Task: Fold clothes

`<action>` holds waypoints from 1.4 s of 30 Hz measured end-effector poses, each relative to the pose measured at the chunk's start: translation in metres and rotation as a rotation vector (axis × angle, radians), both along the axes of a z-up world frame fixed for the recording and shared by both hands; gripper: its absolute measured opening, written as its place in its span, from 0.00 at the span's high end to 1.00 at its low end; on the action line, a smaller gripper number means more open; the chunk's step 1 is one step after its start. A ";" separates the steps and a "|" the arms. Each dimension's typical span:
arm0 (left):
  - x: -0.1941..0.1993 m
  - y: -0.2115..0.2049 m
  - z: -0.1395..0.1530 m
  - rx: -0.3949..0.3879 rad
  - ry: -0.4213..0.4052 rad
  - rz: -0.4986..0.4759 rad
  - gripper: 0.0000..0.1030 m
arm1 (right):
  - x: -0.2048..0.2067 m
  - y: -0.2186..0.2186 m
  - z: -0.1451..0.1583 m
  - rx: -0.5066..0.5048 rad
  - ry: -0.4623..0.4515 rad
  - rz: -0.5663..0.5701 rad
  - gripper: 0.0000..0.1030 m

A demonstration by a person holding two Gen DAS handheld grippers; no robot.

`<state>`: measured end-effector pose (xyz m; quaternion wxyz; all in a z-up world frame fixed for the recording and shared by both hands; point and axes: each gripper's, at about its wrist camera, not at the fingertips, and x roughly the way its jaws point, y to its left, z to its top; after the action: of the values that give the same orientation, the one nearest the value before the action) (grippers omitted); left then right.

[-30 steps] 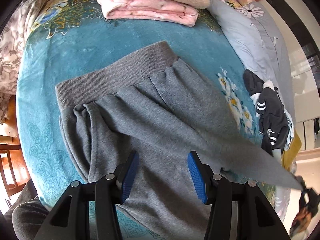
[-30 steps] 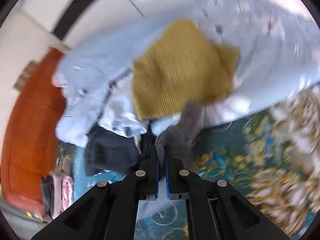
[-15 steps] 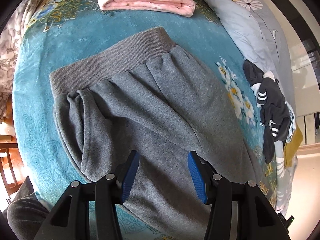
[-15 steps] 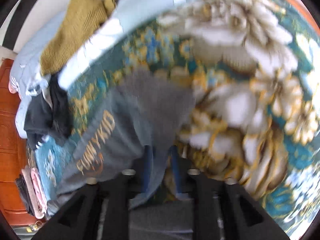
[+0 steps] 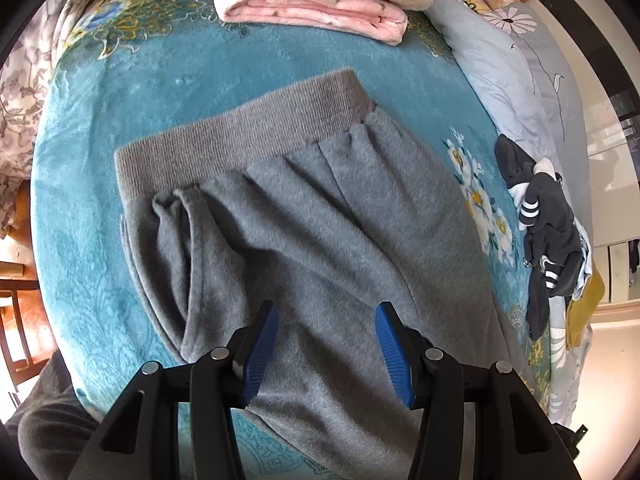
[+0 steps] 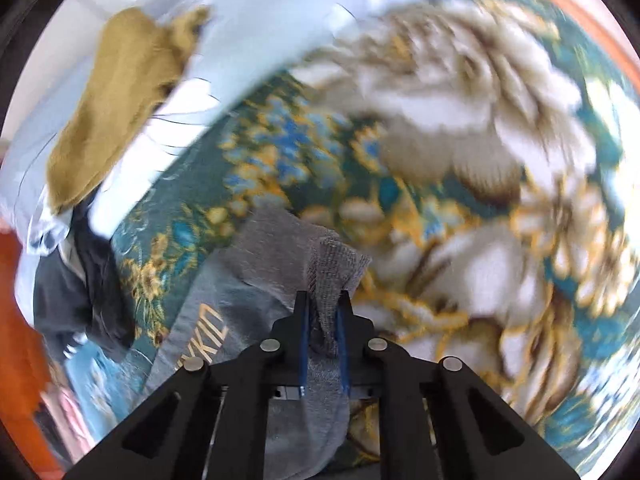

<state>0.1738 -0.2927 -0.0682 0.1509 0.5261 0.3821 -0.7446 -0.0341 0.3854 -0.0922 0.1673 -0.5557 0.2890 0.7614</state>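
Grey pants [image 5: 304, 216] are spread across the middle of the left wrist view on a teal floral blanket [image 5: 100, 240], waistband toward the top. Folded pink clothes [image 5: 308, 8] are stacked at the top edge, a dark striped garment [image 5: 548, 248] is heaped at the right, and a pale blue quilt [image 5: 516, 72] is seen at the upper right. The left gripper [image 5: 324, 352] is held over the pants with jaws spread, nothing pinched. In the blurred right wrist view, a mustard garment [image 6: 116, 108] lies at the upper left on the quilt. The right gripper [image 6: 322, 340] is seen at the lower centre, its jaws closing on the pants' ribbed cuff [image 6: 332, 272], which is caught between them.
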 end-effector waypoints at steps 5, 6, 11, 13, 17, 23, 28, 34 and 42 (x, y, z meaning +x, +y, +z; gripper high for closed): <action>-0.015 -0.031 0.015 -0.022 0.031 0.034 0.47 | -0.010 0.006 -0.011 0.087 -0.072 0.073 0.87; -0.019 -0.038 0.019 -0.031 0.037 0.042 0.45 | -0.011 0.002 -0.010 0.109 -0.076 0.092 0.86; -0.053 -0.077 0.031 -0.087 0.052 0.078 0.38 | -0.023 -0.029 0.006 0.353 -0.126 0.191 0.63; -0.069 -0.085 0.026 -0.098 0.032 0.077 0.38 | -0.024 -0.041 0.017 0.436 -0.107 0.223 0.63; -0.100 -0.094 0.014 -0.119 -0.014 0.061 0.38 | -0.025 -0.071 0.039 0.442 -0.038 0.289 0.62; -0.121 -0.088 -0.011 -0.097 -0.034 0.003 0.64 | -0.040 -0.147 0.030 0.323 -0.008 0.506 0.62; -0.116 -0.070 0.000 -0.170 0.050 -0.085 0.95 | -0.048 -0.218 0.024 0.182 0.028 0.646 0.62; -0.062 -0.063 0.010 -0.155 0.158 -0.120 0.95 | -0.052 -0.287 0.019 0.077 0.051 0.825 0.62; -0.045 -0.069 -0.014 -0.083 0.091 -0.099 0.93 | -0.046 -0.382 -0.018 0.082 -0.013 1.197 0.44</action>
<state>0.1287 -0.3614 -0.0827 0.1178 0.5031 0.3310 -0.7896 -0.0796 0.0033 -0.1102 -0.2677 -0.6198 -0.1048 0.7302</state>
